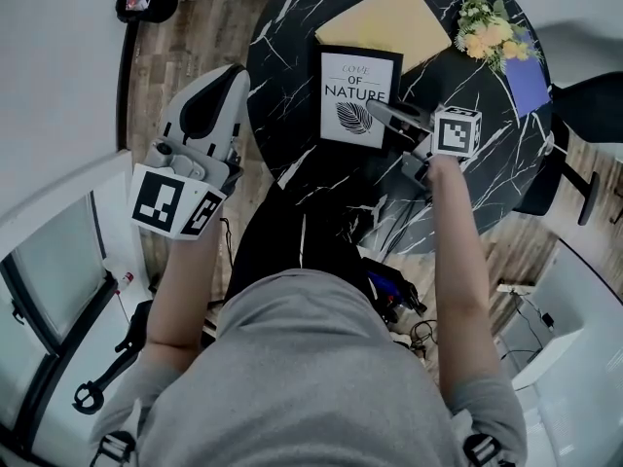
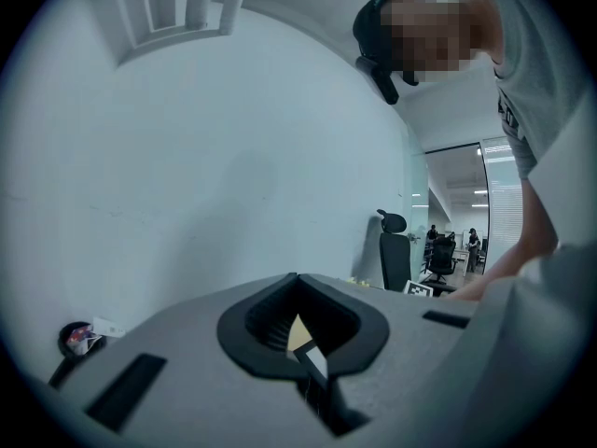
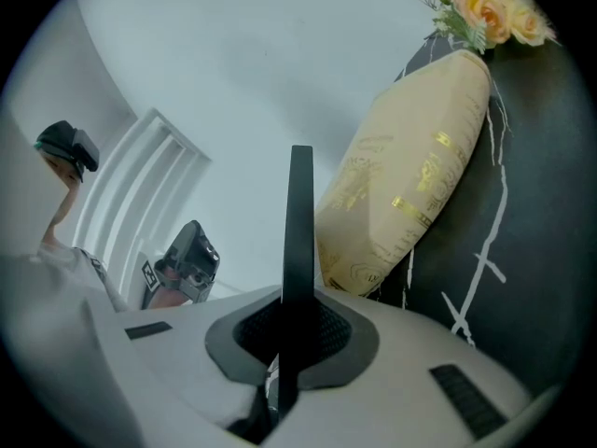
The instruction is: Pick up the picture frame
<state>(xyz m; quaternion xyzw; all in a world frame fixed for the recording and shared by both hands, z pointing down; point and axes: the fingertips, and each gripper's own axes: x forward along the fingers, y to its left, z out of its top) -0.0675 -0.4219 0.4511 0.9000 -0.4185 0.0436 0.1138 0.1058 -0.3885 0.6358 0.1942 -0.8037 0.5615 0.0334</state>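
The picture frame [image 1: 356,95], black-edged with a white print of a leaf and lettering, lies on the round black marble table [image 1: 292,154]. My right gripper [image 1: 378,113] reaches in from the right and is shut on the frame's right edge. In the right gripper view the frame [image 3: 300,222] shows edge-on as a thin dark bar pinched between the jaws of the right gripper [image 3: 297,329]. My left gripper [image 1: 232,74] is held off the table's left side, over the wooden floor. Its jaws are together with nothing in them, as the left gripper view also shows the left gripper [image 2: 300,329].
A tan padded cushion [image 1: 389,22] lies just behind the frame, partly under its top edge. Yellow flowers [image 1: 490,29] and a blue notebook [image 1: 527,84] sit at the table's far right. An office chair [image 1: 584,105] stands to the right, and cables [image 1: 419,334] lie on the floor.
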